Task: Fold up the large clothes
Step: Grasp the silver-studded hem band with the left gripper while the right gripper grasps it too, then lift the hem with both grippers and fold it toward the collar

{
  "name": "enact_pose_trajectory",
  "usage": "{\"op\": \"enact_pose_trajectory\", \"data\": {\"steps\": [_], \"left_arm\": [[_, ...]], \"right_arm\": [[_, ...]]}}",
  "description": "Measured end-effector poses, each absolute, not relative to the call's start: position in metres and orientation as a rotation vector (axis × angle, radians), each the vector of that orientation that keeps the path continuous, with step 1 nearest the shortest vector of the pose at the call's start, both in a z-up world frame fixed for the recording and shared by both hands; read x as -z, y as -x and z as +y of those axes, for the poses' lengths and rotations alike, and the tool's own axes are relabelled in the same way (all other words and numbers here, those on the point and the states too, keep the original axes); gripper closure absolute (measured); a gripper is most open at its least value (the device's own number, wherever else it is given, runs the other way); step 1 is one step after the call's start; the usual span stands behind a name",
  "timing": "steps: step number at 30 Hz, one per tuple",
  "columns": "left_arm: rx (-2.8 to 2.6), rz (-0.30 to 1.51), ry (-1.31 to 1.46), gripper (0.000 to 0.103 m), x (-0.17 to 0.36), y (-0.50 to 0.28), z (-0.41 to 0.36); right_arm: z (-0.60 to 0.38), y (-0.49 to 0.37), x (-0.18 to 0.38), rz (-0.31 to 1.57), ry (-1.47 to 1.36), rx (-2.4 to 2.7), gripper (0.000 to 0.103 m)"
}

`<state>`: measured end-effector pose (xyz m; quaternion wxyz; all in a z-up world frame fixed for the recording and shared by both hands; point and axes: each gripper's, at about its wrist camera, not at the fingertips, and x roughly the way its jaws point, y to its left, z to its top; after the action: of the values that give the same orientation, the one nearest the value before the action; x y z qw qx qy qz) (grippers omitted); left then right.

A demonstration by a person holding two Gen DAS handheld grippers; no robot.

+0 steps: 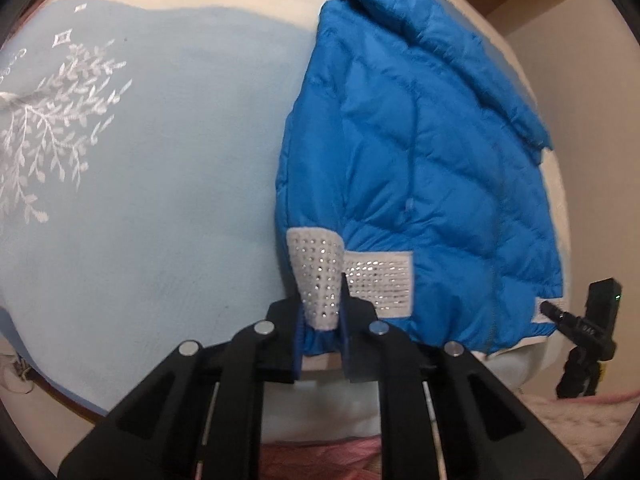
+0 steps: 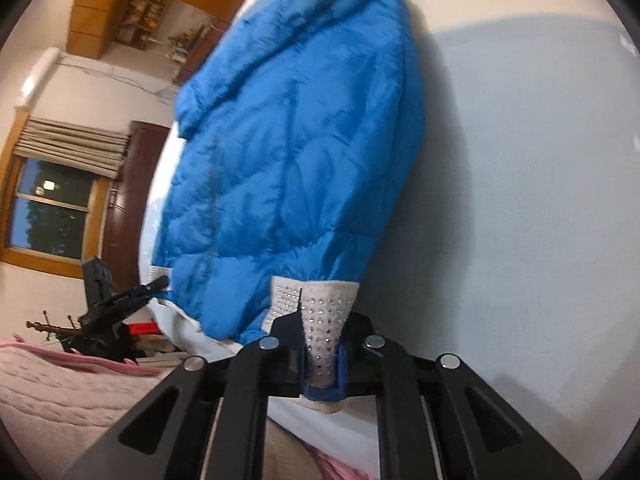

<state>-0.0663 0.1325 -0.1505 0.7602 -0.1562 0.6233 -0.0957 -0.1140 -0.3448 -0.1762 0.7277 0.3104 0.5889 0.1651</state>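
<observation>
— Leftmost, what is seen from the left wrist view?
— Pale blue bedding (image 1: pixel 160 168) with a white leaf print (image 1: pixel 56 120) is spread across the left side. A blue quilted jacket (image 1: pixel 420 168) is laid on it toward the right, collar end far, hem end near.

— And the left gripper (image 1: pixel 322 312)?
— It is pinched onto a white studded cuff (image 1: pixel 318 276) at the jacket's near left corner; the cuff is pressed between both fingers (image 1: pixel 346 320). A second studded band (image 1: pixel 380 280) is seen just beside it, to the right.

— Further right?
— The right gripper (image 1: pixel 560 314) is seen at the jacket's near right corner, touching a white band there. Whether it is clamped cannot be told from this view.

— From the right wrist view, left to right?
— A window (image 2: pixel 52 204) with a blind, a dark door (image 2: pixel 136 184) and wooden shelving (image 2: pixel 144 12) are noted at far left. The other gripper (image 2: pixel 154 282) is seen at the jacket's (image 2: pixel 288 152) near left hem. At centre, the right gripper (image 2: pixel 320 344) is closed on a studded cuff (image 2: pixel 328 312), held between its fingers (image 2: pixel 342 364). The bedding (image 2: pixel 520 200) fills the right side. A pink knitted blanket (image 2: pixel 52 392) lies at lower left.
</observation>
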Motion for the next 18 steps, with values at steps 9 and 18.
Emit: {"op": "enact_pose_trajectory", "data": {"steps": [9, 18], "left_arm": [[0.224, 1.365, 0.365, 0.091, 0.136, 0.045, 0.136], [0.327, 1.171, 0.357, 0.091, 0.055, 0.003, 0.129]], "right_arm": [[-0.34, 0.103, 0.163, 1.29, -0.667, -0.361, 0.093], [-0.348, 0.062, 0.081, 1.1, -0.64, -0.407, 0.093]]}}
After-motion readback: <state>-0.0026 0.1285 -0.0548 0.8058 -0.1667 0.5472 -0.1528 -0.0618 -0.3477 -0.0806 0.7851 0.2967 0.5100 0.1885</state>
